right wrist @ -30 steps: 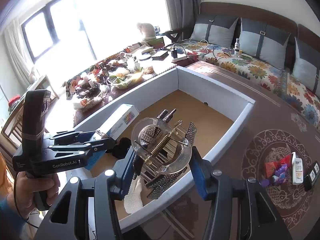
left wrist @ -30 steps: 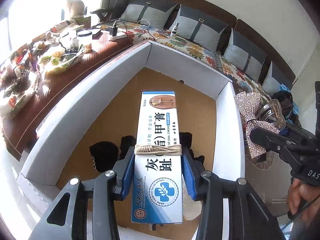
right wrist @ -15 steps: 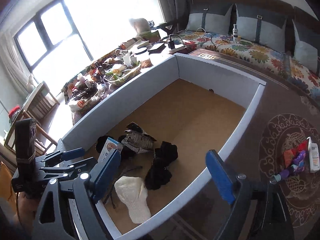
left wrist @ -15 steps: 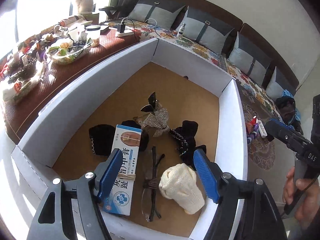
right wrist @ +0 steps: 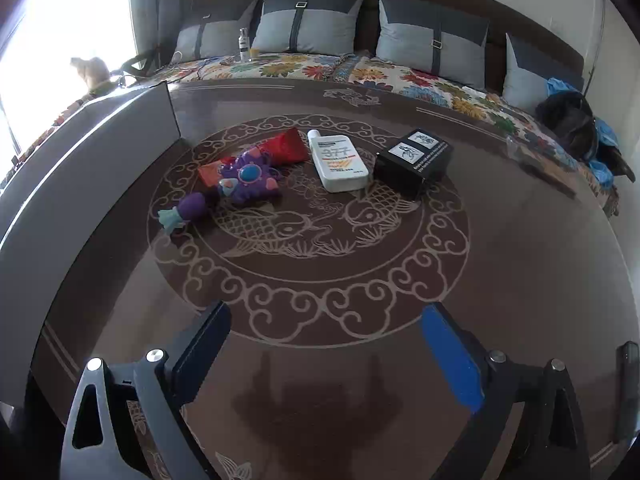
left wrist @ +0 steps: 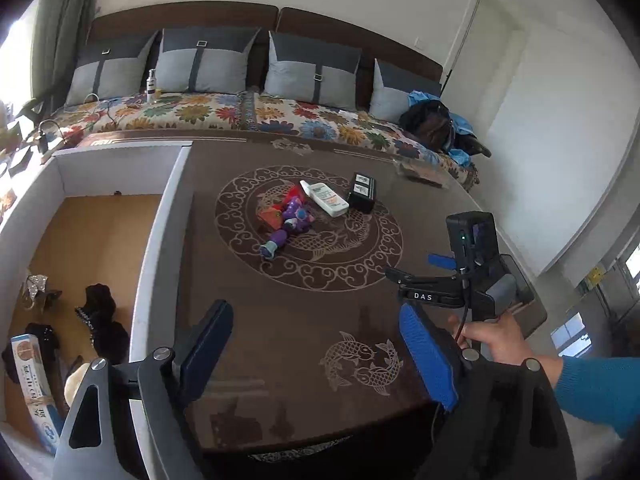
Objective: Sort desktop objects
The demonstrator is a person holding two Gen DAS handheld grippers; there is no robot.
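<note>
With both the left gripper (left wrist: 316, 354) and right gripper (right wrist: 326, 354) empty (jaws opening), we should approach the white flat plastic bottle (right wrist: 338, 160) squarely across its narrow sides.

Black two-finger frames with silver screws and blue ribbed pads (left wrist: 428, 360); white "DAS" lettering on right gripper (left wrist: 416, 276), thin black cable, teal sleeve (left wrist: 600, 392) at four o'clock.

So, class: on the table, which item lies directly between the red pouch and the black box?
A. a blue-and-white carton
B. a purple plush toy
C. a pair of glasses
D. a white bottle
D: in the right wrist view the white bottle lies flat with the red pouch on one side and the black box on the other.
</note>
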